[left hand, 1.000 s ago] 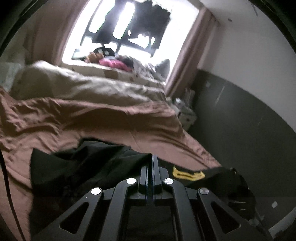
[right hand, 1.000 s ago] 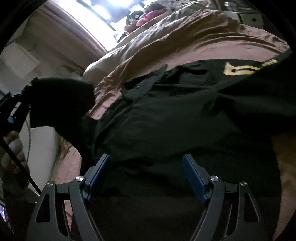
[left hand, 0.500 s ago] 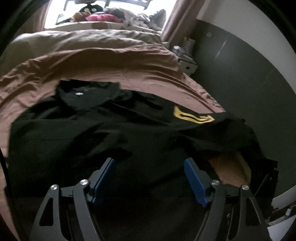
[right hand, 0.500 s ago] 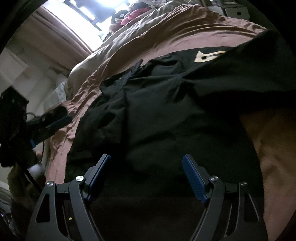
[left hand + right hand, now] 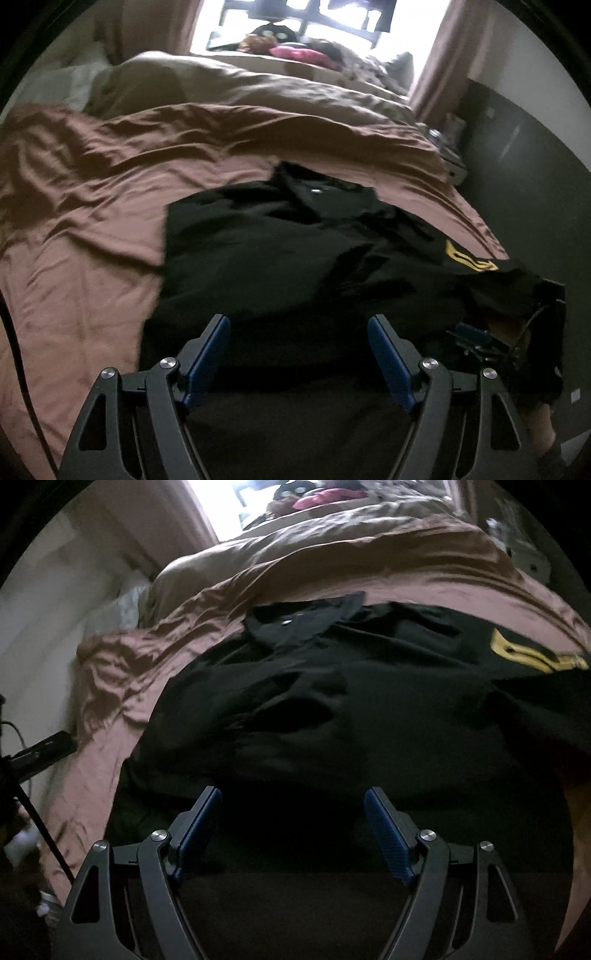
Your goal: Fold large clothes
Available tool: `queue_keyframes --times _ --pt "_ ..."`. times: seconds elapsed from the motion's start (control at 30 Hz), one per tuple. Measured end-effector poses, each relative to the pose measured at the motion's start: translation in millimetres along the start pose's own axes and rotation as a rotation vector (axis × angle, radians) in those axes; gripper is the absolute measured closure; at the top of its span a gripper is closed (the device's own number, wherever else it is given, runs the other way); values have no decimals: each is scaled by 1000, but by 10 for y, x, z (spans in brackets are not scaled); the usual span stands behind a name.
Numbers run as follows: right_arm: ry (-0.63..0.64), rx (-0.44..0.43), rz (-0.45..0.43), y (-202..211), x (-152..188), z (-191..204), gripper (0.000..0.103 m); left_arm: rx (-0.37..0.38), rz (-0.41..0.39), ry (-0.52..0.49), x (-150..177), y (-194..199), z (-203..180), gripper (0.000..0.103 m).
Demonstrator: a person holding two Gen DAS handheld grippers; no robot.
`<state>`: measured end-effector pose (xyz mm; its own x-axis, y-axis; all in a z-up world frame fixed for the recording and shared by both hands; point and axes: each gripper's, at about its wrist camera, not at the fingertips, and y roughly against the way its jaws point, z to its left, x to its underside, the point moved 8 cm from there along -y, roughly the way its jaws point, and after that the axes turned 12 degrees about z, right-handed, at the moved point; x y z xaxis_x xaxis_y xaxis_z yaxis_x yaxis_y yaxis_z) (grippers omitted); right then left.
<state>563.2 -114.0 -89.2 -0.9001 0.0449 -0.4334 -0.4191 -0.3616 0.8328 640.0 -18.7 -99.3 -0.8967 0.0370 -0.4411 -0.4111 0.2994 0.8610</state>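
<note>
A large black shirt [image 5: 295, 251] lies spread on the brown bed sheet [image 5: 85, 229], collar [image 5: 314, 188] toward the far side and a yellow logo [image 5: 471, 258] on its right part. My left gripper [image 5: 297, 325] hovers open over the shirt's near hem with nothing between its blue pads [image 5: 207, 347]. In the right wrist view the same shirt [image 5: 351, 709] fills the middle, with its collar [image 5: 295, 624] and logo [image 5: 532, 653]. My right gripper [image 5: 291, 797] is open over the near hem, empty. Part of the right gripper [image 5: 476, 339] shows at the shirt's right edge.
A beige duvet [image 5: 258, 88] is bunched at the far end of the bed below a bright window [image 5: 314, 22] with a pink item [image 5: 299, 53] on the sill. A dark wall panel [image 5: 528, 177] and a nightstand [image 5: 450, 158] flank the bed's right side. A cable [image 5: 40, 823] hangs at left.
A second ago my left gripper was shut with black cloth bunched in front of it; it has opened and sunk, and the shirt now lies flat. Both views swung across the bed.
</note>
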Motion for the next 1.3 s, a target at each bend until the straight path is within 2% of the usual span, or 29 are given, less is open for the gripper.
queue_keyframes --times 0.13,0.2,0.37,0.43,0.6,0.83,0.97,1.17,1.3 --pt "64 60 29 -270 -144 288 25 -19 7 69 138 55 440 25" --pt "89 120 55 -471 -204 385 25 -35 16 86 211 54 602 25" --pt "129 277 126 -894 -289 435 25 -71 52 120 392 -29 929 25" --pt "143 330 130 -947 -326 416 25 -88 71 137 458 -111 1044 25" --pt "145 432 94 -775 -456 241 25 -110 109 168 605 -306 1206 25" --pt "75 563 35 -241 -519 -445 25 -127 140 182 691 -494 1302 25" --pt "-15 507 8 26 -451 -798 25 -145 149 172 699 -559 1329 25" --pt "-158 218 20 -5 -105 -1108 25 -181 168 145 702 -684 1350 25" --pt "-168 110 31 -192 11 -1078 25 -196 172 140 689 -755 1381 25"
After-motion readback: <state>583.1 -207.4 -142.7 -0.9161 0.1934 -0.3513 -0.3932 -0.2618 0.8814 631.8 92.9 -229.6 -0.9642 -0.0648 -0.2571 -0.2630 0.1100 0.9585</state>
